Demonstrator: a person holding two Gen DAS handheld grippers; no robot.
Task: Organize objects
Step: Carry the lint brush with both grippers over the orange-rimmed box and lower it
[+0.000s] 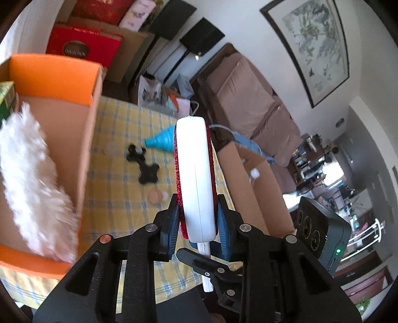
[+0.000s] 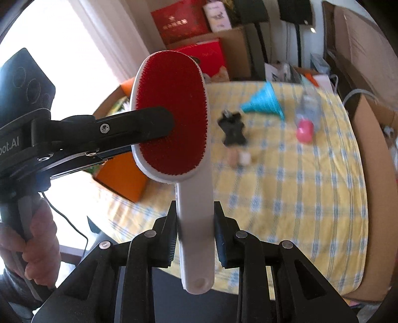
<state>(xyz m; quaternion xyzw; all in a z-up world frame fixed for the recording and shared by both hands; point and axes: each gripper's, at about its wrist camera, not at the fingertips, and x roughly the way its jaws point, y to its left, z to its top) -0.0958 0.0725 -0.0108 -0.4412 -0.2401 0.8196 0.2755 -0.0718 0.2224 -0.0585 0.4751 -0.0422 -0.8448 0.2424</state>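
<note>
- Yellow-checked surface (image 2: 286,188) carries a blue funnel (image 2: 263,100) and a black bracket (image 2: 232,130), below the raised tools.
- Lint brush (image 2: 171,114), held aloft, runs lengthwise away from the right gripper (image 2: 195,238), red head pointing up and forward.
- Right gripper is clamped on its white handle; left gripper (image 1: 197,221) pinches the red head edge-on, beside an orange box (image 1: 54,74).

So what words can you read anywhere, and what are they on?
"oot.AI": end of a word cut off by the frame edge, on the left gripper body.
Oval label on the red box: too blurred to read.
Gold characters on the other red box: too small.
</note>
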